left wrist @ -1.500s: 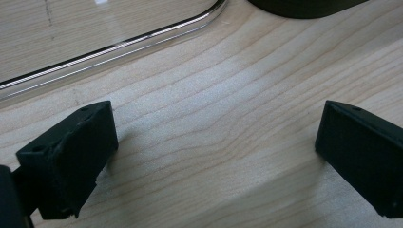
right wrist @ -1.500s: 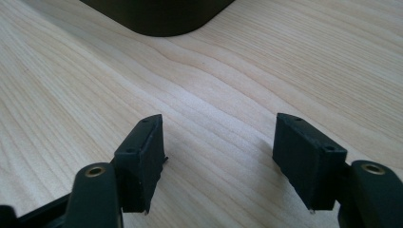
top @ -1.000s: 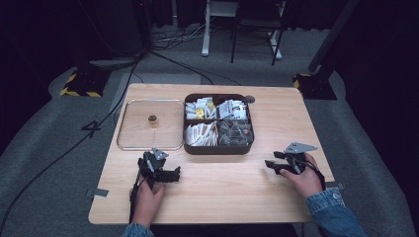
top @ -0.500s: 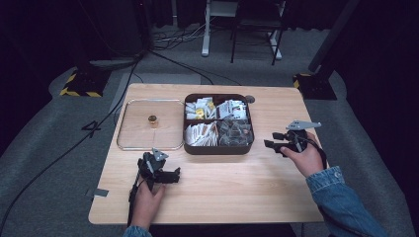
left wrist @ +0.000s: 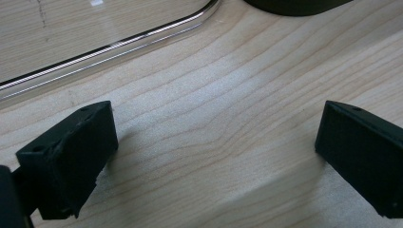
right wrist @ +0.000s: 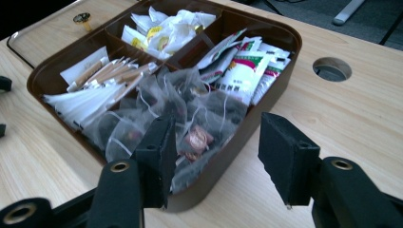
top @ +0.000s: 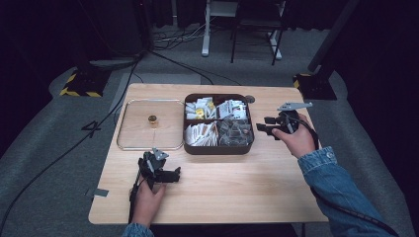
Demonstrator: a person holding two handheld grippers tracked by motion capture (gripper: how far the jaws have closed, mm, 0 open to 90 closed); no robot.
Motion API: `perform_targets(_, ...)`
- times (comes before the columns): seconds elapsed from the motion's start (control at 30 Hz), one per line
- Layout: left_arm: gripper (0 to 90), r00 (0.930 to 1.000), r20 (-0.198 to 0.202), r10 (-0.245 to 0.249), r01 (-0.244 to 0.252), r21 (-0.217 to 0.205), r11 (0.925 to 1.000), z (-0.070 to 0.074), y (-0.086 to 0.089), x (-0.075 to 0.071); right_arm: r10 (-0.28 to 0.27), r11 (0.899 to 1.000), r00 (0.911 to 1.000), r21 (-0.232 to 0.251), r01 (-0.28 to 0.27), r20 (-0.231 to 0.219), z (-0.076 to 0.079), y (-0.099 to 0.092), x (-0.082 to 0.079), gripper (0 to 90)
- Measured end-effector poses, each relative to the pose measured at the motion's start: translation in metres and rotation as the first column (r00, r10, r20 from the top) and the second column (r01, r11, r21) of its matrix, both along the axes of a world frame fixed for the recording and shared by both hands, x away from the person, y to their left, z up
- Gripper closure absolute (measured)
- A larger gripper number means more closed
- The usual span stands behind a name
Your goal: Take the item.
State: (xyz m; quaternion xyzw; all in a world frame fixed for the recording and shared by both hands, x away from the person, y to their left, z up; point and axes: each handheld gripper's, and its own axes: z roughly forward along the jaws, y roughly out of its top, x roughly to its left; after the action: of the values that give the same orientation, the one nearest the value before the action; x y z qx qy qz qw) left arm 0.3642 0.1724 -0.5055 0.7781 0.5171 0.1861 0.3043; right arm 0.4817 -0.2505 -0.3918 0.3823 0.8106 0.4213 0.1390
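A brown four-compartment box (top: 217, 149) of sachets, sticks and mesh tea bags (top: 234, 132) stands mid-table. My right gripper (top: 260, 127) hovers just off the box's right side and points left at it. In the right gripper view its jaws (right wrist: 215, 121) are open and have just been closing, with nothing between them; the tea bags (right wrist: 190, 114) and the box wall (right wrist: 204, 190) lie beyond. My left gripper (top: 177, 174) rests on the table in front of the box's left corner. Its jaws (left wrist: 214, 118) are open wide over bare wood.
A clear lid (top: 138, 136) with a gold knob (top: 152, 119) lies flat to the left of the box; its edge (left wrist: 95, 52) runs just beyond the left jaws. A round hole (top: 250, 98) sits in the tabletop behind the box's right corner.
The right hand has risen and moved from the table's front right toward the box's right side. The left hand has stayed put.
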Motion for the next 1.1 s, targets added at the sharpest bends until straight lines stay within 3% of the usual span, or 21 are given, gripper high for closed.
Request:
perform_targets(0.17, 0.6, 1.0, -0.003, 0.005, -0.005, 0.0, 1.0, 0.0, -0.001, 0.001, -0.01, 1.0, 0.9988, 0.014, 0.011, -0.049, 0.007, 0.015, 0.021, 50.3)
perform_targets(0.43, 0.6, 1.0, -0.003, 0.004, -0.004, 0.0, 1.0, 0.0, 0.0, 0.001, -0.025, 0.999, 0.9958, 0.038, 0.028, -0.089, 0.005, 0.036, 0.048, 52.2)
perform_targets(0.67, 0.6, 0.9999, 0.0, 0.013, -0.013, 0.0, 0.9999, 0.0, -0.002, 0.001, -0.046, 0.997, 0.9895, 0.063, 0.055, -0.137, -0.006, 0.051, 0.07, 54.7)
perform_targets(0.73, 0.6, 0.9999, 0.0, 0.014, -0.014, 0.0, 0.9999, 0.0, -0.002, 0.001, -0.053, 0.994, 0.9839, 0.082, 0.068, -0.17, -0.013, 0.055, 0.08, 55.3)
perform_targets(0.87, 0.6, 0.9999, 0.0, 0.015, -0.015, 0.0, 0.9999, 0.0, -0.002, 0.001, -0.087, 0.993, 0.9815, 0.06, 0.098, -0.171, -0.021, 0.061, 0.091, 56.7)
perform_targets(1.1, 0.6, 0.9999, 0.0, 0.014, -0.014, 0.0, 0.9999, 0.0, -0.002, 0.001, -0.108, 0.99, 0.9776, 0.066, 0.121, -0.18, -0.032, 0.072, 0.103, 58.7)
